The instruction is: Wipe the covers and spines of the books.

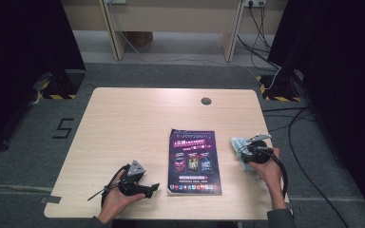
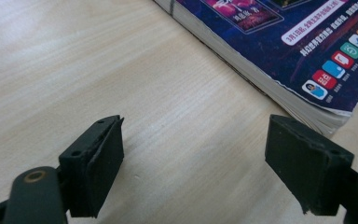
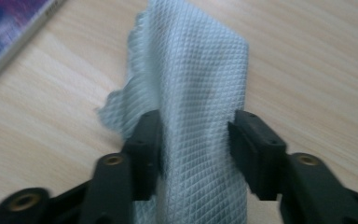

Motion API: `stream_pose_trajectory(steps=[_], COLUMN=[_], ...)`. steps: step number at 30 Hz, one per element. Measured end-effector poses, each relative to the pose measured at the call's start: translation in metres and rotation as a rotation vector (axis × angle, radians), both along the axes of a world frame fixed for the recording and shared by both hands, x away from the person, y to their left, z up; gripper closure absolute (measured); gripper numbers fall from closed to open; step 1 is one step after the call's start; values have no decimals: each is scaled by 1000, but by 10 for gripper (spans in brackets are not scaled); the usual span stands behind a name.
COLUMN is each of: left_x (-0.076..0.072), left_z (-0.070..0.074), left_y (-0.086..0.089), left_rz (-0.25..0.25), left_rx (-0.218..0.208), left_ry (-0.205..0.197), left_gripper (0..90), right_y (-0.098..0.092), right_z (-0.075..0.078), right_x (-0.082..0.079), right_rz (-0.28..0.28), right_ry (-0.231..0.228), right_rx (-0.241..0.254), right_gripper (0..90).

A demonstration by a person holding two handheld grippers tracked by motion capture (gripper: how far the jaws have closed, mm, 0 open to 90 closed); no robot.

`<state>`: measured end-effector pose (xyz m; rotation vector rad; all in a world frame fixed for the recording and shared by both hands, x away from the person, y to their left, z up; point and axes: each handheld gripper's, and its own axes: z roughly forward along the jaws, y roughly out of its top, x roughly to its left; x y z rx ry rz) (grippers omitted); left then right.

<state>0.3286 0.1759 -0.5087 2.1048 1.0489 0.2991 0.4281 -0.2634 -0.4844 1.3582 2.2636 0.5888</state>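
Right claw (image 3: 193,135) down over a pale blue-grey waffle-weave cloth (image 3: 191,74) on the table (image 1: 123,123). Jaws about half closed, one against each side of the folded cloth, which bunches up between them and runs out ahead of the tips. Magazine (image 1: 193,160) with dark purple cover lies flat, off to the claw's left, apart from the cloth.

Left claw (image 2: 193,154) wide open, nothing between its jaws, bare table under it. The magazine's (image 2: 307,51) lower corner sits just ahead of its right-hand jaw, near but not touching. Left hand (image 1: 119,197) rests on the table.
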Motion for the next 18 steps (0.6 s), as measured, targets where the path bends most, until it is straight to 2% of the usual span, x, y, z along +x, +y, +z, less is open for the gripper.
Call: stream_pose_trajectory(steps=[1,2,4,5,6,9,10,11,12,18], left_x=[0,0,0,0,-1,-1,0,1,1,5], left_z=[0,1,1,2,2,3,4,4,4,0], left_y=[0,-1,-3,-4,-5,-9,-11,-13,-16,-39], left_rz=[2,4,6,5,2,-4,1,3,6,-7], left_rx=[-2,-4,-14,-16,-27,-76,-95,-113,-130,-165], left_ry=[-5,-10,-24,-27,-33,-33,-35,-37,-38,-12], left_gripper=[186,186,183,182,181,183,185,206,206,282], right_y=[-1,-1,-3,-4,-5,-6,-5,-3,-3,19], right_z=[-4,-4,-3,-2,3,8,12,20,20,42], right_x=[0,0,0,0,-2,-3,-4,-6,-6,-11], right_rz=[14,14,24,23,12,19,17,27,27,86], right_ry=[-7,-7,-15,-22,-50,-64,-77,-113,-113,-170], right_rx=[-5,-5,-7,6,33,57,58,50,50,91], right_gripper=[644,644,730,764,801,809,812,813,813,811])
